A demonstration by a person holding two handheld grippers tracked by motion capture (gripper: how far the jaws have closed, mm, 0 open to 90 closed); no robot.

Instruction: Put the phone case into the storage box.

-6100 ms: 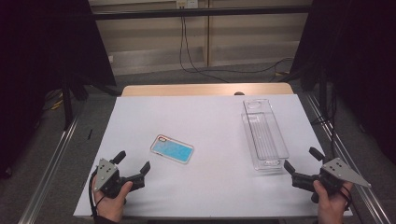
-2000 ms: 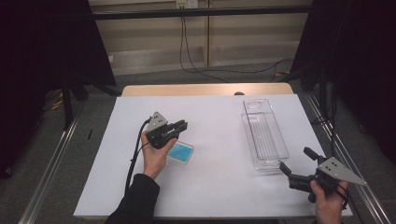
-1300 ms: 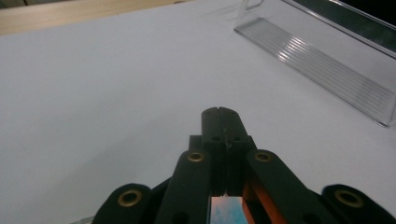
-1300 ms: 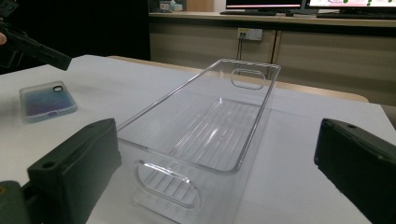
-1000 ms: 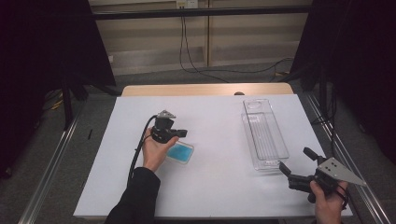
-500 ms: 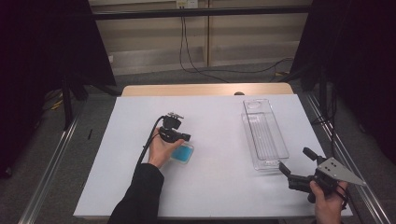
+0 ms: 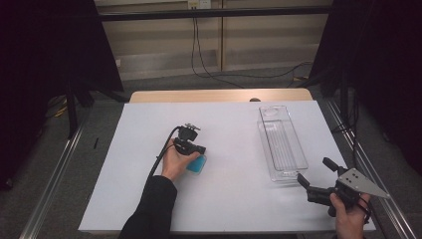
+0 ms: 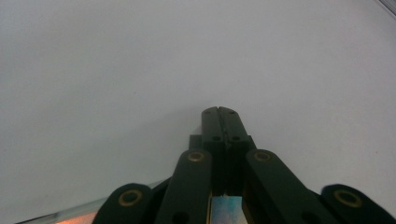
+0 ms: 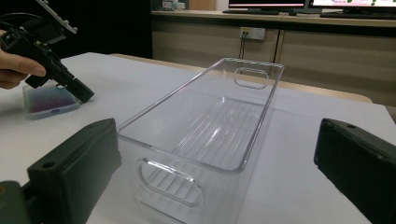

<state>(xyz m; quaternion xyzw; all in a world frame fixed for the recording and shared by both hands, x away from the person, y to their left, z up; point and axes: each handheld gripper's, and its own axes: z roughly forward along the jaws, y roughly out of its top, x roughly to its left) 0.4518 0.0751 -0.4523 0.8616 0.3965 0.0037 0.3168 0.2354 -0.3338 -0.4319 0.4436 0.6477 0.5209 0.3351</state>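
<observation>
Two grippers sit over the white table (image 7: 234,209), and I take them from the left. My left gripper (image 7: 195,148) is out over the middle-left of the sheet, nose tipped down at the phone (image 7: 197,164), a flat case with a blue face lying on the table just right of my left hand (image 7: 174,162). Along that gripper's own view the jaws are clenched together with nothing between them, tips close above bare white surface; whether they touch the phone I cannot tell. From the right gripper view the closed tips hang at the phone's near edge (image 9: 49,103). Further right, the clear plastic bin (image 7: 280,144) stands lengthwise, well apart from the phone. My right gripper (image 7: 316,180) rests near the table's front right corner, jaws spread wide and released, pointing at the bin's near end.
</observation>
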